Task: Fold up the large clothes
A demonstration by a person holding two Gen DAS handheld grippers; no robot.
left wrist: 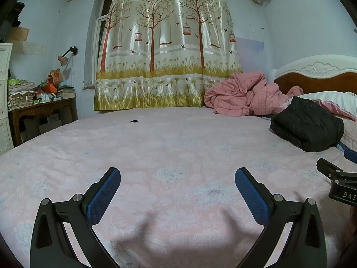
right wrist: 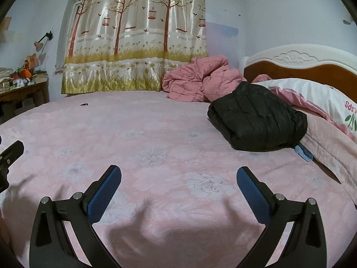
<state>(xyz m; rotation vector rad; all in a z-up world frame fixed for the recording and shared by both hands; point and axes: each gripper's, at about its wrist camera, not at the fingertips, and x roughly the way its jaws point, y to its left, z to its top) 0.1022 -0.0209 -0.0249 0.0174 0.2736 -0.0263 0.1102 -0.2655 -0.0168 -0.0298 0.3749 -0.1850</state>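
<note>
A black quilted jacket lies folded into a bundle on the pink flowered bed, against the pillows at the right; in the left wrist view the jacket sits at the far right. My left gripper hovers open over bare bedsheet, nothing between its blue pads. My right gripper is open too, over the sheet, with the jacket ahead and to its right. Each gripper shows at the edge of the other's view: the right one, the left one.
A crumpled pink quilt is heaped at the bed's far corner by the white headboard. White and pink pillows line the right side. A small dark object lies far on the sheet. A cluttered wooden desk stands at left, under a tree-print curtain.
</note>
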